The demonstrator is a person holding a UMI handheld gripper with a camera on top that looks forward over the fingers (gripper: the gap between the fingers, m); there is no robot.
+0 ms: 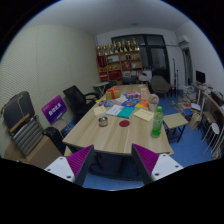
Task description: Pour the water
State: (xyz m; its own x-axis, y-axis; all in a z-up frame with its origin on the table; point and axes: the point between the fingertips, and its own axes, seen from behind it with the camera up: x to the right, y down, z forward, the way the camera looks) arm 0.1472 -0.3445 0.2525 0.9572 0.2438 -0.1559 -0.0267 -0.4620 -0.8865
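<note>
A green bottle (157,123) stands upright near the right edge of the long wooden table (112,132). A small metal cup (102,121) sits on the table to its left, nearer the middle. My gripper (112,158) is held high and well back from the table, open, with nothing between its purple pads (79,160). Both fingers frame the table's near end and the blue floor below it.
Coloured papers, an orange thing (114,93) and other small items crowd the table's far half. Black chairs (76,98) line the left side; a wooden chair (176,121) stands at the right. A shelf (118,62) fills the back wall.
</note>
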